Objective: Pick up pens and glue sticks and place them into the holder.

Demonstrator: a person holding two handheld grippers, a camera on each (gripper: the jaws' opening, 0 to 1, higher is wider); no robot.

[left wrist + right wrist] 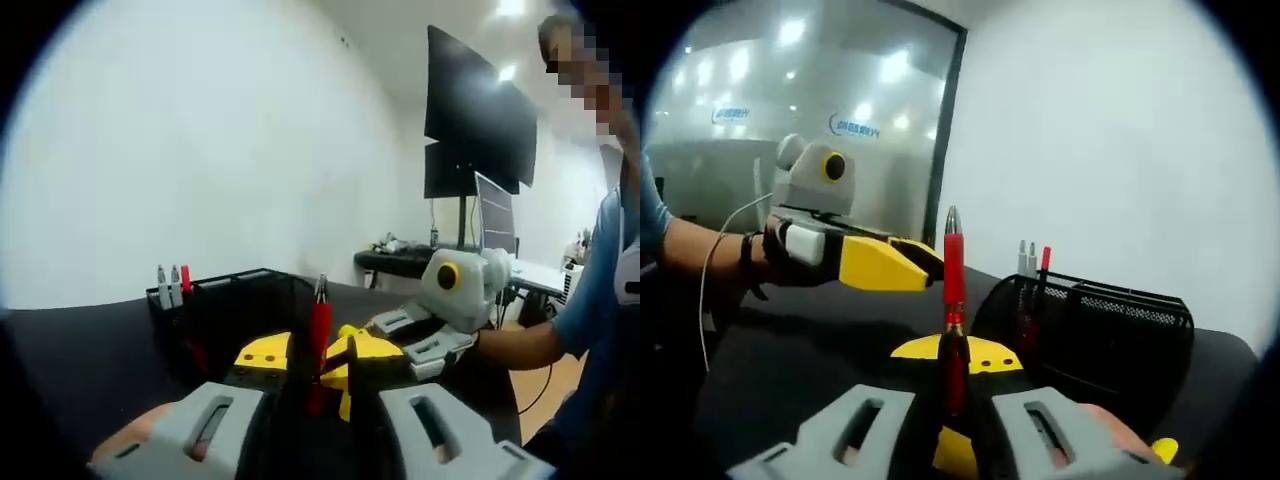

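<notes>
Black table (pixel 790 360), both tools gripping red pens upright

White wall (pixel 220 150), dark monitors (pixel 478 120) — glass partition (pixel 790 120), ceiling lights.

We spot blue logos with lettering on glass wall (pixel 855 127), right gripper view, too blurred to read. We find no other legible text, labels or numbers.

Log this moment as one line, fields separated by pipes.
left gripper: shut on red pen | right gripper: shut on red pen | holder: holds three pens | step: placing pending
</notes>
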